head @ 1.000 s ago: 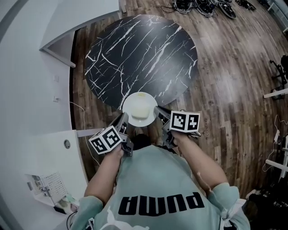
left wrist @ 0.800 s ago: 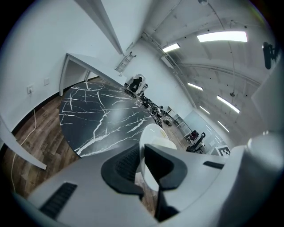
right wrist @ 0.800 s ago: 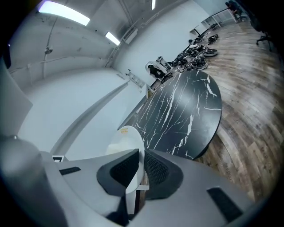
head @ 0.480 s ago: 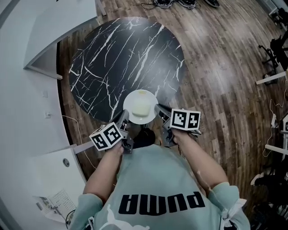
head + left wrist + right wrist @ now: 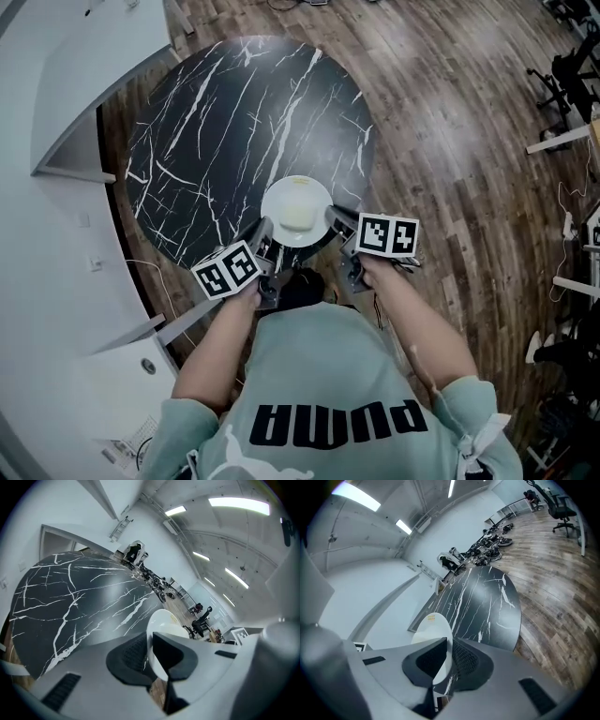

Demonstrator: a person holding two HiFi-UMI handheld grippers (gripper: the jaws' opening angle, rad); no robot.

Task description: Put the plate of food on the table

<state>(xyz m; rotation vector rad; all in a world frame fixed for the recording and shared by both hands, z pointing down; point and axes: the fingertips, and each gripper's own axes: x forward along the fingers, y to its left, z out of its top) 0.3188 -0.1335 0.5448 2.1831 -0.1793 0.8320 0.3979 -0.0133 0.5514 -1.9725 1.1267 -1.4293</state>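
Observation:
A white plate (image 5: 296, 211) with a pale yellow piece of food (image 5: 295, 217) hangs over the near edge of the round black marble table (image 5: 225, 131). My left gripper (image 5: 264, 234) is shut on the plate's left rim and my right gripper (image 5: 330, 223) is shut on its right rim. In the left gripper view the plate's rim (image 5: 159, 620) runs edge-on between the dark pads (image 5: 133, 656). The right gripper view shows the plate (image 5: 431, 625) likewise pinched between the pads (image 5: 465, 662), with the table (image 5: 487, 602) stretching ahead.
A white counter (image 5: 56, 94) curves along the table's left side. Wood floor (image 5: 450, 141) lies to the right, with office chairs (image 5: 567, 70) at the far right. Equipment (image 5: 485, 543) is piled on the floor beyond the table.
Both grippers have carried the plate forward, from just short of the table's near edge to over that edge. The grip on both rims is unchanged.

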